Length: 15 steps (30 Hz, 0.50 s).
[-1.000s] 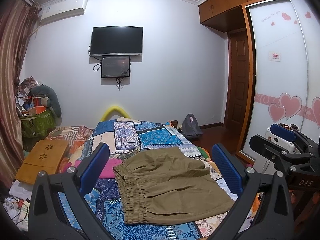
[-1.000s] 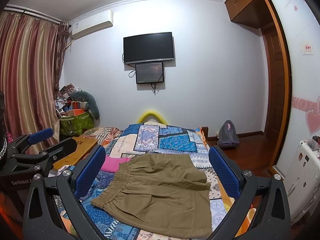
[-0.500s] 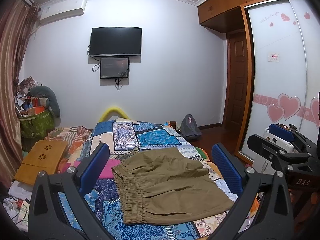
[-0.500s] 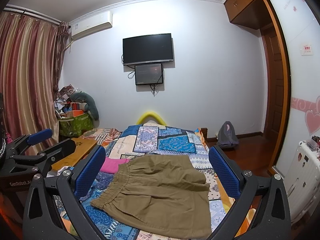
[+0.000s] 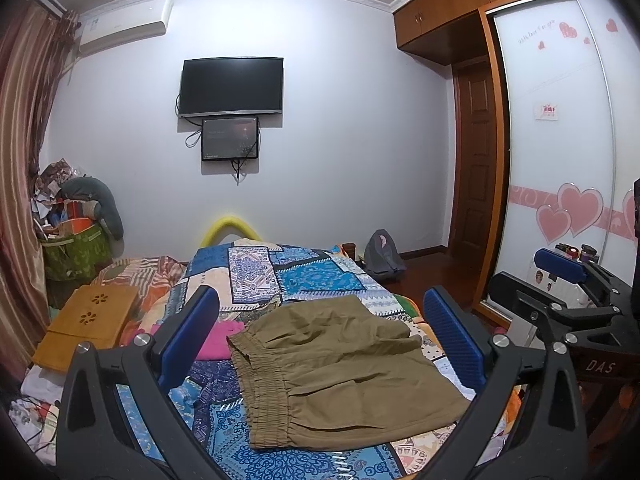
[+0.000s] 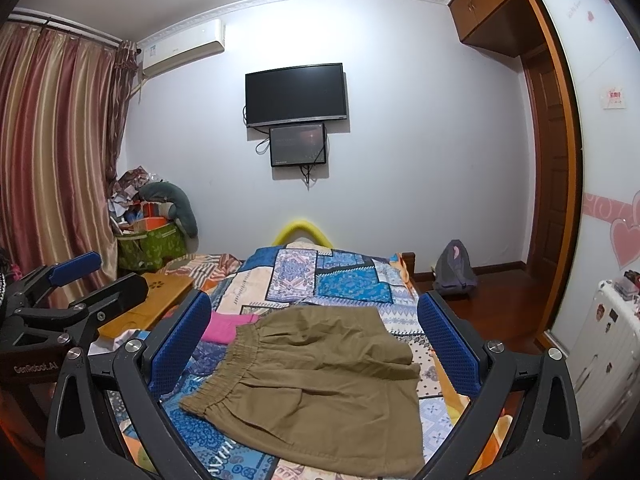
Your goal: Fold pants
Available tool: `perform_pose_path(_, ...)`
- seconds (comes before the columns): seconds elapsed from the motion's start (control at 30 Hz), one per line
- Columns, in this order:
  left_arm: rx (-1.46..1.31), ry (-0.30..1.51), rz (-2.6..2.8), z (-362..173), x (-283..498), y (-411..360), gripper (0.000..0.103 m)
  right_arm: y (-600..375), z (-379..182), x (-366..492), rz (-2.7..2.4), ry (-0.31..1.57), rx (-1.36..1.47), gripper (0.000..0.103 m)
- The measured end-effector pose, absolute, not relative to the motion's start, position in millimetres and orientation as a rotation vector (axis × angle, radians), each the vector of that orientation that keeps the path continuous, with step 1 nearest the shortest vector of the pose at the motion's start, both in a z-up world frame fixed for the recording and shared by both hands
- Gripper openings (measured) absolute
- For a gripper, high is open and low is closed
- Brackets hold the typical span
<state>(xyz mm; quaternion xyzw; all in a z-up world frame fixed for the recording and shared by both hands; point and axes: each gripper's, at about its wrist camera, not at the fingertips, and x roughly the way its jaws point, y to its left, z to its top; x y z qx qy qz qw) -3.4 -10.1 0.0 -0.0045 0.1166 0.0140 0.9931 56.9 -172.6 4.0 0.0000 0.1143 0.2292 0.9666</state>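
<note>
From your left gripper's camera, you saw the left gripper (image 5: 320,336) with its two blue pads wide apart and nothing between them; it hung above the bed and touched no cloth; the pants (image 5: 340,368) were olive brown and lay folded and flat on the patchwork quilt (image 5: 304,280), with the stretchy waistband toward the left; a pink cloth (image 5: 218,340) lay just beside the waistband; a small wooden table (image 5: 88,324) sat on the left side of the bed; a black TV (image 5: 232,86) hung on the pale wall, with a smaller screen (image 5: 229,139) right under it; an air conditioner (image 5: 124,26) sat high near the striped curtain (image 5: 20,160); a pile of stuff in a green bin (image 5: 76,248) filled the left corner; a grey bag (image 5: 382,256) stood on the wood floor by the brown door (image 5: 476,160); a white wardrobe door with pink hearts (image 5: 568,212) was on the right; your right gripper (image 5: 560,280) showed at the right edge, and its jaws looked apart.

From your right gripper's camera, you saw the right gripper (image 6: 314,340) with its blue pads also wide apart, holding nothing; the pants (image 6: 320,384) lay under it on the quilt (image 6: 344,280); the pink cloth (image 6: 228,326) peeked out by the waistband; the TV (image 6: 296,94) and curtain (image 6: 52,160) were there too; a white radiator (image 6: 608,352) stood on the right; your left gripper (image 6: 76,280) showed at the left edge.
</note>
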Motion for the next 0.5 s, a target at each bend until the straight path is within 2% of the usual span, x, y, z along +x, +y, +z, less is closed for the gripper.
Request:
perform_pose_path(0.3, -0.013, 0.251, 0.039, -4.6, 9.2, -4.8, 0.103, -169.4, -6.3, 70.9, 0.45, 0.257, -0.002, 0.103)
perform_pose_path(0.5, -0.046, 0.32, 0.039, -18.8, 45.0, 13.1, 0.103, -166.3, -23.4, 98.4, 0.378, 0.285, -0.048, 0.103)
